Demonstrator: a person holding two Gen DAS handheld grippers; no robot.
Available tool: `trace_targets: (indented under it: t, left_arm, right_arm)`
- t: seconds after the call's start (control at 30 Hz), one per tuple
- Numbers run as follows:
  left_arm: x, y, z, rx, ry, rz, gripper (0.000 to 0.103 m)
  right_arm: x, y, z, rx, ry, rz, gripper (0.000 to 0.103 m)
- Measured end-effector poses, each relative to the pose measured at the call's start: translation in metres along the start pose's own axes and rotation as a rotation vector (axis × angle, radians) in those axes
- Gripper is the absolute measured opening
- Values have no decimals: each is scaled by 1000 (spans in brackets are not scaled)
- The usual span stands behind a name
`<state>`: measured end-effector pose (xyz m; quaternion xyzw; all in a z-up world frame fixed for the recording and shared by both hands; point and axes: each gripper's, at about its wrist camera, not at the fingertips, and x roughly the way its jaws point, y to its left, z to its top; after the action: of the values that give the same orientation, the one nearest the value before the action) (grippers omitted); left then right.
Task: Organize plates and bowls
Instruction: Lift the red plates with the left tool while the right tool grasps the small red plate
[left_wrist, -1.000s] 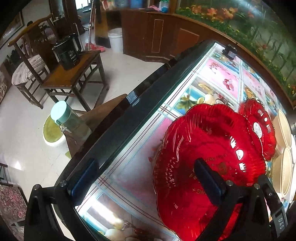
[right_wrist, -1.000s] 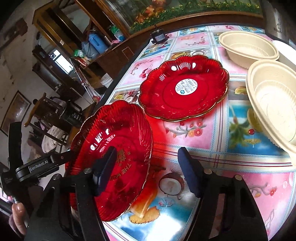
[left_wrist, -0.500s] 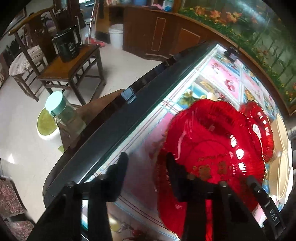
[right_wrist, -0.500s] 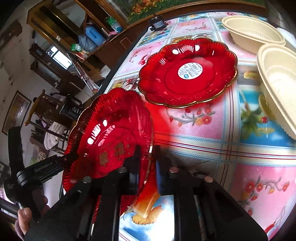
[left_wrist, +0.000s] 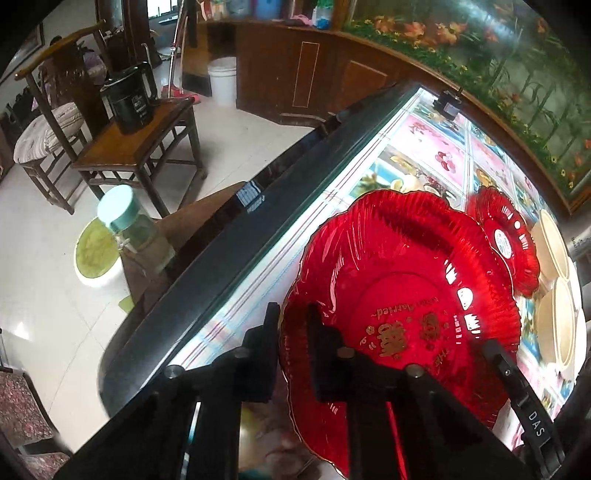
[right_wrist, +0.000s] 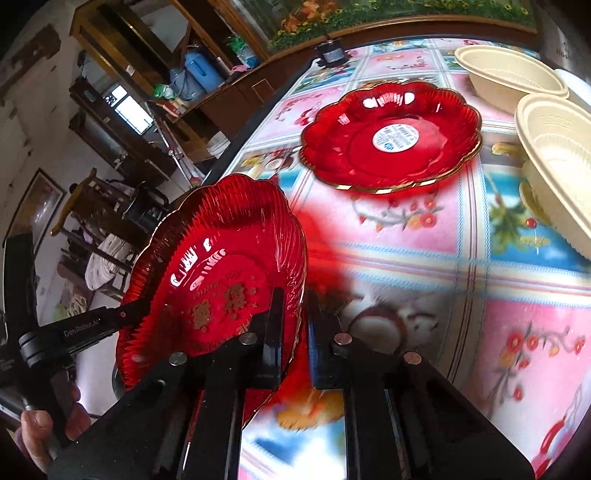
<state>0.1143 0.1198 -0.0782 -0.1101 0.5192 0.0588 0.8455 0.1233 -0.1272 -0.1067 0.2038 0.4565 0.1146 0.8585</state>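
A red scalloped plate with gold lettering (left_wrist: 402, 295) is held tilted above the table's left edge. My left gripper (left_wrist: 293, 325) is shut on its near rim. My right gripper (right_wrist: 295, 310) is shut on the opposite rim of the same plate (right_wrist: 214, 273). A second red plate with a white sticker (right_wrist: 391, 136) lies flat on the flowered tablecloth (right_wrist: 461, 236); it also shows in the left wrist view (left_wrist: 506, 240). Cream bowls (right_wrist: 509, 77) (right_wrist: 561, 162) sit at the right, and show in the left wrist view (left_wrist: 554, 321).
The table's dark edge (left_wrist: 236, 236) runs diagonally. Beyond it are a brown stool with a capped jar (left_wrist: 125, 229), a wooden side table with a black kettle (left_wrist: 129, 99), and a chair (left_wrist: 48, 125). A small black device (right_wrist: 332, 55) sits at the table's far end.
Both grippers were open a second ago and have closed on opposite rims of the lettered red plate. The plate has lifted and tilted.
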Motion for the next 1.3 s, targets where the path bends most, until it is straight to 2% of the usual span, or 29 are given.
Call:
trace_targets:
  t: [0.2,0.33,0.37,0.47,0.5,0.57,0.6,0.7,0.73,0.77,0.87,1.03,1.17,1.3]
  left_arm:
    - [-15,20,-18,-6,-8,17,12]
    - [-8,29,-23,-19,8,27,14]
    - [-5,29,-24,-18,13,32,17]
    - [-4,22,-25,25,5,63,19]
    - [-5,23,-27,34,11,70,21]
    - [-3,21,-29,48,42,91,39]
    - [-5,21,-31,54,39,113,42]
    - [-32,20,-38,69,-105,208,45]
    - [-43,22,-40,65,-153,225,52]
    - [-52,24,-42,58,-190,236,60]
    - [-86,28,-52,33,-315,245,65]
    - [-132,24,-63,23,-476,219,78]
    - [-148,3,-60,67,-517,152,80]
    - [-140,-21,-60,122,-481,60,81]
  right_arm:
    - [-6,17,-12,-39,10,23,10]
    - [-3,25,-18,-62,27,23,10]
    - [-1,25,-19,-59,37,24,10]
    - [0,22,-21,-42,42,34,13]
    - [-1,21,-22,-32,46,57,15]
    - [-3,21,-23,-29,61,60,15]
    - [-5,23,-23,-36,58,50,15]
    - [-15,26,-25,-67,29,39,15]
    - [-21,26,-25,-75,13,40,15]
    - [-25,26,-25,-82,1,41,15]
    - [-45,24,-26,-99,-50,68,16]
    - [-90,7,-23,-87,-170,87,40]
    - [-117,-20,-6,3,-233,61,41]
    - [-117,-46,18,125,-226,64,41]
